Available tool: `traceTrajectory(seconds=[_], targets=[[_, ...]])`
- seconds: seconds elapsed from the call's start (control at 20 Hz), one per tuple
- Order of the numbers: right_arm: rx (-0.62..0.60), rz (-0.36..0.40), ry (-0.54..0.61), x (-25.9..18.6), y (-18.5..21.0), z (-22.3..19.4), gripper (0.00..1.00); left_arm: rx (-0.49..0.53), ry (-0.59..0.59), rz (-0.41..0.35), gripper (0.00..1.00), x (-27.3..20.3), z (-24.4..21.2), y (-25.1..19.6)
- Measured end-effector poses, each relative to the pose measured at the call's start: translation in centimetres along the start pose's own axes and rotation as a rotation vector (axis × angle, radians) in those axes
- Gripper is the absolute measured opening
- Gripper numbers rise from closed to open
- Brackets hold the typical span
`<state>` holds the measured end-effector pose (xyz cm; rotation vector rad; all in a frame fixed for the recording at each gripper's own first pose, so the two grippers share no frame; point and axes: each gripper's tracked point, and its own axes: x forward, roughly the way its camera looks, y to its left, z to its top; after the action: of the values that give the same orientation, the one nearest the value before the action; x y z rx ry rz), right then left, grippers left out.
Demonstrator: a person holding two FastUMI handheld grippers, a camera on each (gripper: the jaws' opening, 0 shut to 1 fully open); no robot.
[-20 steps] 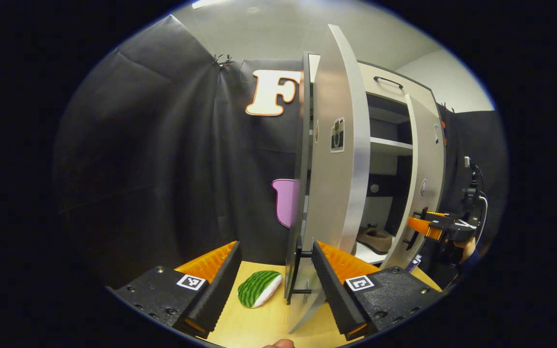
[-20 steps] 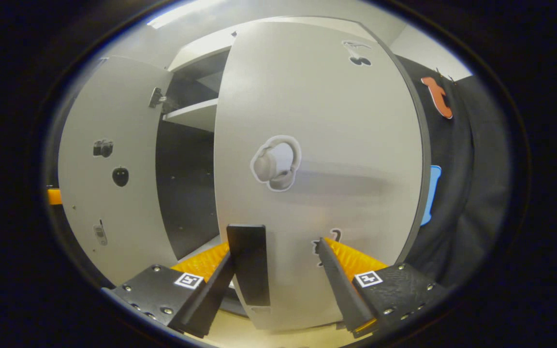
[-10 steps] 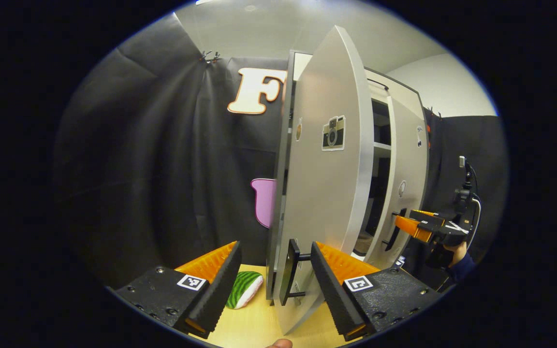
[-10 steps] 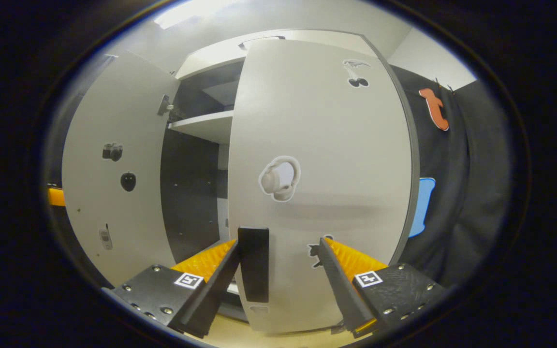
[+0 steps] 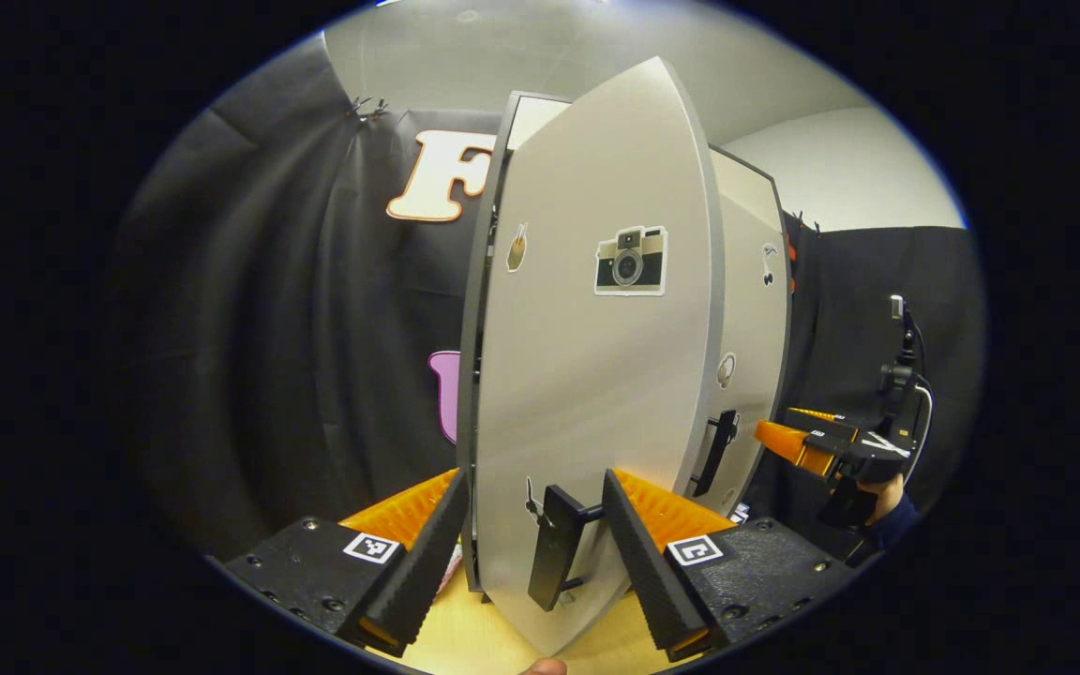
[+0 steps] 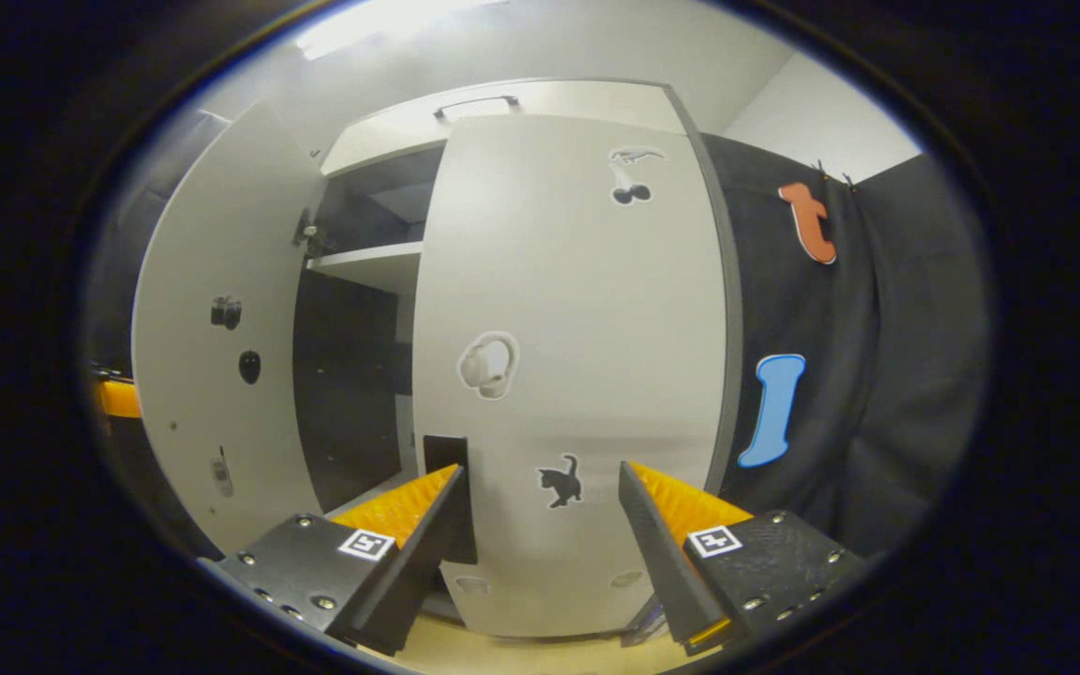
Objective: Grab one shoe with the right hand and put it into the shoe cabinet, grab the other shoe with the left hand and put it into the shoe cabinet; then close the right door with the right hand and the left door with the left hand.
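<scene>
Matte grey left door (image 5: 587, 375), flat black handle (image 5: 554, 548)

The left gripper (image 5: 531, 525) points forward with its two fingers spread wide apart, and they press on nothing. The right gripper (image 6: 540, 520) also points forward with its fingers wide apart. Seen from the left gripper, the right gripper sits farther off to the right, held by a hand (image 5: 882, 492).
</scene>
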<state>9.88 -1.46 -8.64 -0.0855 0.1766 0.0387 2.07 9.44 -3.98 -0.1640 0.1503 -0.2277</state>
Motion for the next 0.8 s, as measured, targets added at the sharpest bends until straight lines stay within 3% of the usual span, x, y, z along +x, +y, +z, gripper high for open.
traceTrajectory(seconds=[0.05, 0.2, 0.25, 0.3, 0.6, 0.8], targets=[[0.000, -0.009, 0.004, -0.3, -0.5, -0.1, 0.98, 0.002, -0.005, -0.010, 0.84, 0.4, 0.1, -0.4], [0.001, -0.030, 0.006, -1.2, -1.6, 0.0, 0.98, -0.004, -0.013, -0.040, 0.89, 1.4, 0.0, -2.0], [-0.003, -0.038, 0.006, -1.4, -2.0, 0.0, 0.98, -0.008, -0.014, -0.053, 0.84, 2.0, -0.1, -2.5], [-0.007, -0.048, 0.003, -1.7, -2.5, 0.1, 0.98, -0.012, -0.015, -0.065, 0.89, 2.7, -0.1, -3.1], [-0.006, -0.127, 0.003, -3.5, -6.4, 0.0, 0.98, 0.088, -0.039, -0.087, 0.93, 6.9, 0.0, -6.8], [0.014, -0.183, 0.011, -4.7, -9.4, -0.7, 0.98, 0.045, -0.027, -0.117, 0.92, 9.6, -1.0, -8.6]])
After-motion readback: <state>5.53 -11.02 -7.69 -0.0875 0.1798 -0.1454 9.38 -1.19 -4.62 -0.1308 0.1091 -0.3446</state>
